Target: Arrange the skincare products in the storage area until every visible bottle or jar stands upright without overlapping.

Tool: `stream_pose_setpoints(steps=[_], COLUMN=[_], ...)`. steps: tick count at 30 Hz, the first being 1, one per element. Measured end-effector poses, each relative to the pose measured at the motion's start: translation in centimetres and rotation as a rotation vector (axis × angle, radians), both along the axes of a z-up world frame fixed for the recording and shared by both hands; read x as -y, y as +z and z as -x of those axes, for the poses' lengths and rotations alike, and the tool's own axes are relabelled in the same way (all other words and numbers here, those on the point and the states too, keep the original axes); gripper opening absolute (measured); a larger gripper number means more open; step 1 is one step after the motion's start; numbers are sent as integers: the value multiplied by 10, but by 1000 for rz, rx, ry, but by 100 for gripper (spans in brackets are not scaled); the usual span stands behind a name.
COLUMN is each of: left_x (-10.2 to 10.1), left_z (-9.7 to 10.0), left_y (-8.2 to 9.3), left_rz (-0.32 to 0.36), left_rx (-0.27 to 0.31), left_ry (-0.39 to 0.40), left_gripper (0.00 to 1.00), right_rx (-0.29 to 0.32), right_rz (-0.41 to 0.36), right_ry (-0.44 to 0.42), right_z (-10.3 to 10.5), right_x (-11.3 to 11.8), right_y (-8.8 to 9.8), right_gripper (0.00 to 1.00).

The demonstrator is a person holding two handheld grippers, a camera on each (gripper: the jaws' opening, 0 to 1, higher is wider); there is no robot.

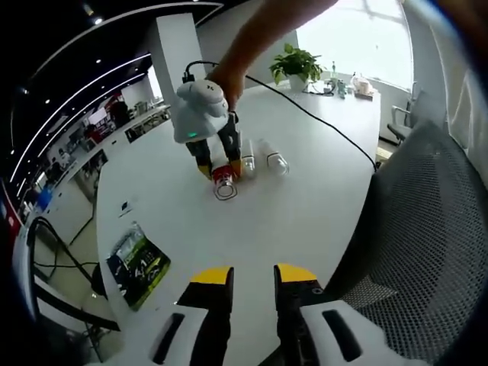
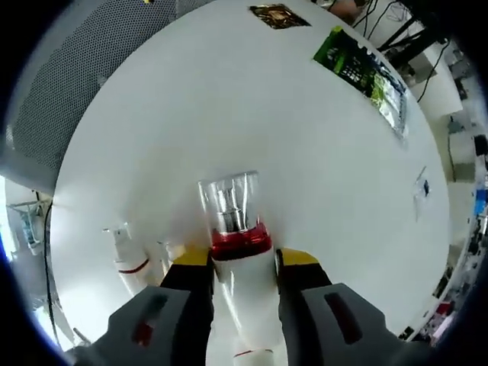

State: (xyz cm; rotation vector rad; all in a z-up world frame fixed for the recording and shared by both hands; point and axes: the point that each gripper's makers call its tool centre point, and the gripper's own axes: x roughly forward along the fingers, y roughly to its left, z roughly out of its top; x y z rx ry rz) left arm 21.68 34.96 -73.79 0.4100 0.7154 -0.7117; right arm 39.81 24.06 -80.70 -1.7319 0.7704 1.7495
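A white bottle (image 2: pixel 238 293) with a red band and a clear cap lies between the jaws of my right gripper (image 2: pixel 242 259), which is shut on its body, cap pointing away over the white table (image 2: pixel 320 168). In the left gripper view the same bottle (image 1: pixel 223 179) sits low over the table under the right gripper (image 1: pixel 217 156), which a hand holds. Two more white bottles (image 1: pixel 248 158) (image 1: pixel 274 158) lie on their sides just beside it, also seen as a red-ringed bottle (image 2: pixel 128 263) and a smaller one (image 2: pixel 163 255). My left gripper (image 1: pixel 253 276) is open near the table's edge, holding nothing.
A green packet (image 1: pixel 138 263) (image 2: pixel 363 67) lies near the table's rim, with a dark packet (image 2: pixel 279 15) further along. A grey mesh chair (image 1: pixel 427 229) (image 2: pixel 84 69) stands against the table. A potted plant (image 1: pixel 296 65), small items and a black cable (image 1: pixel 328 126) are at the far side.
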Motion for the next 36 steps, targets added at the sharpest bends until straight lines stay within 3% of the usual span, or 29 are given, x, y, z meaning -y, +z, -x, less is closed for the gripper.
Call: stream_pose_setpoints(steps=[8,12,14,16,29,36], left_x=[-1,-2,-2,-3,-2,-2], left_z=[1,0,0,0,-1,-6], left_y=[-2,-1,-1,0,3,14], left_rz=[-9,-8,-10,-9,1,75], left_rx=[-9,-3,-1,4,13,32], left_ry=[2,9,10,13,16,52], left_gripper=[21,21,21,21,21,22], right_rx=[-19,-70,-50,-75,-142,-211], right_rz=[-21,-59,-50,-76,-487,-726], right_ry=[2,-204,-171,-192,-645,-922], right_z=[-3,-4,-3,1,-20,-24], right_x=[-1,-7,-6,-8,-49,-51], right_y=[1,2,4,11,86,131], right_gripper=[26,25,25,25,25,25])
